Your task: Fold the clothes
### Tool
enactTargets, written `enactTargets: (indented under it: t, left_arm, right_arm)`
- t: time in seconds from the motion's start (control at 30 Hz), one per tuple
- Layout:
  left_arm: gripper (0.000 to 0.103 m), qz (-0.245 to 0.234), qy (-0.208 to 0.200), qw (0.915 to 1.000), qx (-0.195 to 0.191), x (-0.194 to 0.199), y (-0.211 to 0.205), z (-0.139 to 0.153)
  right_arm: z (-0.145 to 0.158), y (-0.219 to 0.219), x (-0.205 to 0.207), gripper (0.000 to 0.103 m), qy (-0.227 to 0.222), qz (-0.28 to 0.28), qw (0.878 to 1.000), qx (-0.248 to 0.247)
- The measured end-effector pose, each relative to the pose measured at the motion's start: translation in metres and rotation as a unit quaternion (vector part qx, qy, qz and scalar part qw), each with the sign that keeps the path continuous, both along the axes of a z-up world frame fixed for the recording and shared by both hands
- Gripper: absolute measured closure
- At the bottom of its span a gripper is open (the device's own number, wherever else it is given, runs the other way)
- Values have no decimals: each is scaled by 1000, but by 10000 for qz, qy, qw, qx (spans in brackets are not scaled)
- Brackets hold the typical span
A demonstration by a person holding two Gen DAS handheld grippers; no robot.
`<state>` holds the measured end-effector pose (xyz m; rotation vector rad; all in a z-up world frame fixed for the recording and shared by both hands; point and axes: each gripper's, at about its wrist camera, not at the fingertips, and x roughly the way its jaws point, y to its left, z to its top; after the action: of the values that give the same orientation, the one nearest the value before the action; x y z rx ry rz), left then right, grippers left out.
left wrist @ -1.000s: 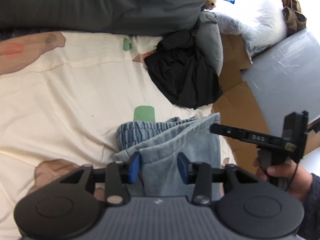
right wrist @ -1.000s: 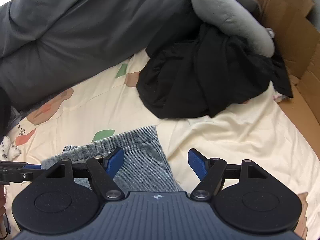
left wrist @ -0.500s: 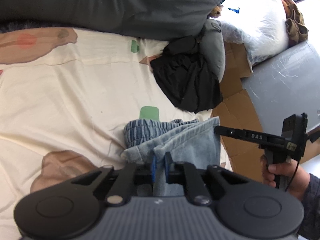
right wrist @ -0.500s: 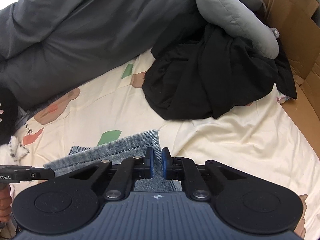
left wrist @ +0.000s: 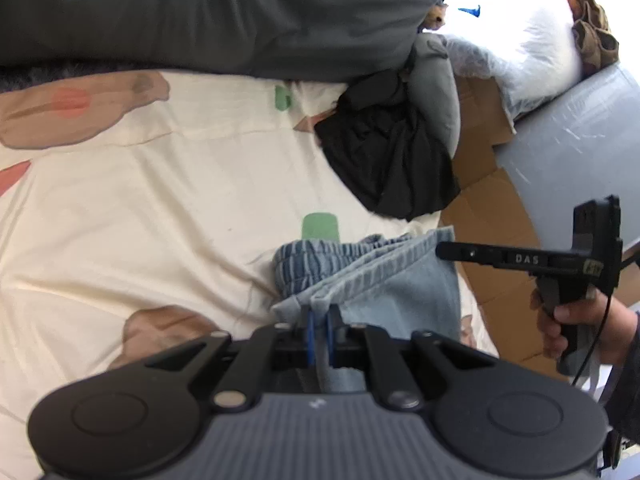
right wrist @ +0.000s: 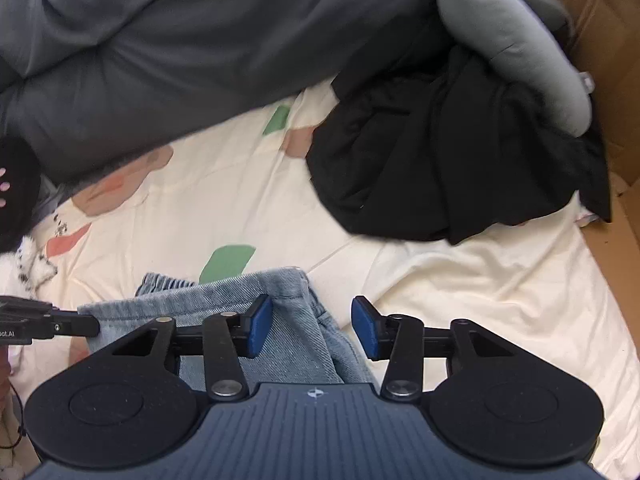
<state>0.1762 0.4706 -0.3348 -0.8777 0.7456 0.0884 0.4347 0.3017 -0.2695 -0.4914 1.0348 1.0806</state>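
The jeans lie folded on the bed, near its edge, with the elastic waistband bunched toward 12 o'clock. The left gripper has its blue fingers pinched tight on a fold of the denim at the jeans' near end. The right gripper hangs over the jeans' other side, its fingers spread wide with denim between them, gripping nothing. A black garment sits crumpled on the bed at 1 o'clock of the jeans, apart from them, against a grey pillow. A dark duvet lies across the far side.
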Motion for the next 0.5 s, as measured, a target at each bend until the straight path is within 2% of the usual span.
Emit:
enactTargets:
  t: [0.1,0.2,0.27,0.33,0.4,0.43,0.47,0.5]
  left_arm:
    - [97,-82,23,9999,110,-2,-4,-1]
    - [97,-91,69,9998,151,-1,-5,-5]
    - [97,-62,28,9999,78,-1,-5,-5]
    - [97,-55,-10,10000,66,-2,-5,-5]
    - [97,-52,-33,10000,54,-3,-5,-6]
    - [97,-50,-45,10000,48,-3,-5,-6]
    - [97,-48,-57,10000,42,-4,-5,-6]
    - [97,-56,-70,10000,40,-5,-5,-5]
  right_arm:
    - [-1,4,-2,50,-68,129,9999,-38]
    - [5,2,-11,50,-346,292,9989,106]
    - [10,1,-15,60,-273,385,9986,221]
    - [12,1,-20,61,-168,470,9984,275]
    - [12,3,-24,61,-263,536,9980,213]
    - [12,3,-25,64,-304,531,9979,217]
    - [13,3,-25,79,-342,497,9979,231]
    - [14,2,-24,88,-372,466,9979,238]
